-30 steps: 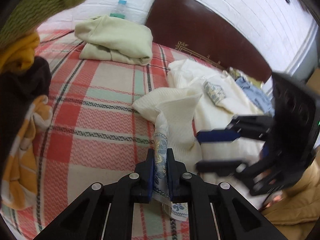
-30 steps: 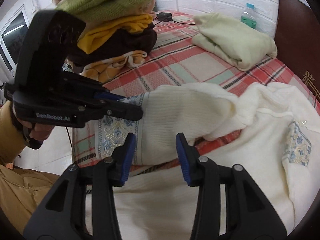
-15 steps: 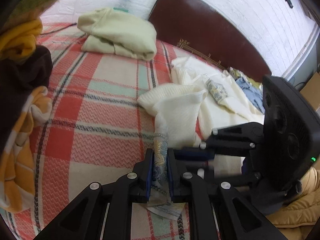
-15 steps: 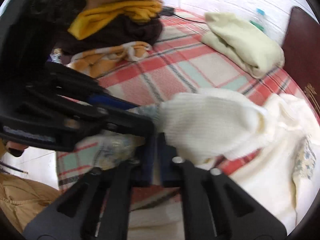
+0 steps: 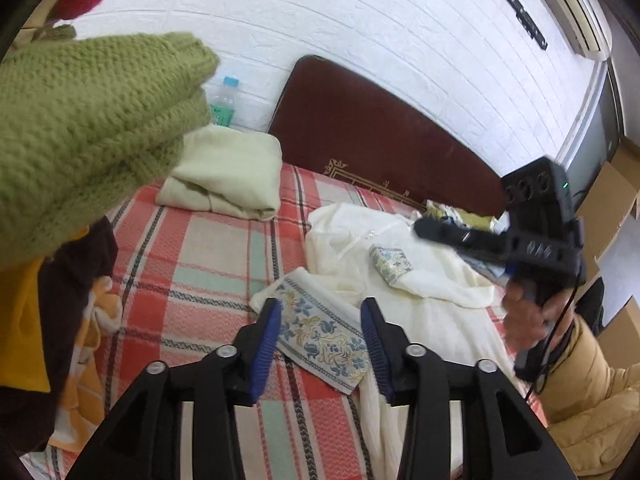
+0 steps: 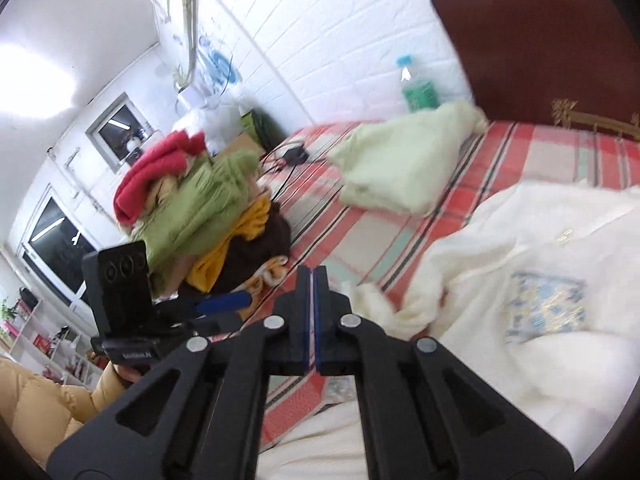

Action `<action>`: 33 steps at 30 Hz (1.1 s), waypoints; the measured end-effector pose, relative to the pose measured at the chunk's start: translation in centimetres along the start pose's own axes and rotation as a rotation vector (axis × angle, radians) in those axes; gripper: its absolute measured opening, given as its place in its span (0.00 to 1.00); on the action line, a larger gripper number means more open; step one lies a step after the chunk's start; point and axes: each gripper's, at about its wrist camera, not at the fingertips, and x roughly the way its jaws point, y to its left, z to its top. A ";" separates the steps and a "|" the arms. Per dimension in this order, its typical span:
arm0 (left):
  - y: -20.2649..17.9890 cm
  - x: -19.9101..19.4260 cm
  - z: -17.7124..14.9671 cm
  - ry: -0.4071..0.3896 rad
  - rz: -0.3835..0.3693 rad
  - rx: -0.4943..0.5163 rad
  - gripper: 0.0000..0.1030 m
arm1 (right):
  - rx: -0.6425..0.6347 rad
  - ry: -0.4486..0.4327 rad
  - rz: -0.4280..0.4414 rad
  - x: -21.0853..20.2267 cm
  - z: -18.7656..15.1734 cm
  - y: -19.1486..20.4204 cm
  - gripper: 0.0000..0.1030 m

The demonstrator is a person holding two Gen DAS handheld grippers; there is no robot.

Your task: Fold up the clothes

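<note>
A cream knit garment (image 5: 424, 300) lies spread on the plaid bed cover (image 5: 192, 248). Its sleeve ends in a blue and gold embroidered cuff (image 5: 324, 340), which rests flat on the cover. My left gripper (image 5: 320, 308) hovers just above that cuff with its jaws opening, and the pads do not touch it. My right gripper (image 6: 313, 272) is shut with nothing between its pads, raised over the garment (image 6: 540, 264). The left wrist view shows it held up at the right (image 5: 420, 227). An embroidered pocket patch (image 6: 546, 312) sits on the garment's chest.
A tall pile of clothes (image 6: 192, 208), green, red, yellow and brown, stands at the bed's left. A folded pale garment (image 5: 224, 176) and a water bottle (image 5: 224, 100) are near the dark headboard (image 5: 380, 152). A person's tan sleeve (image 5: 588, 400) is at the right.
My left gripper has let go of the embroidered cuff and risen, and the cuff now lies flat on the bed. My right gripper closed beside the cuff, then lifted away and rolled.
</note>
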 end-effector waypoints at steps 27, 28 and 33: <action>0.4 1.5 -2.6 0.087 0.205 0.034 0.54 | -0.174 0.222 -0.136 8.2 -4.1 1.0 0.07; 0.3 1.5 -2.6 0.087 0.203 0.039 0.55 | -0.149 0.209 -0.115 7.6 -3.8 0.9 0.07; -0.3 1.8 -2.4 0.086 0.194 0.059 0.57 | -0.041 0.146 -0.050 5.2 -2.2 0.2 0.07</action>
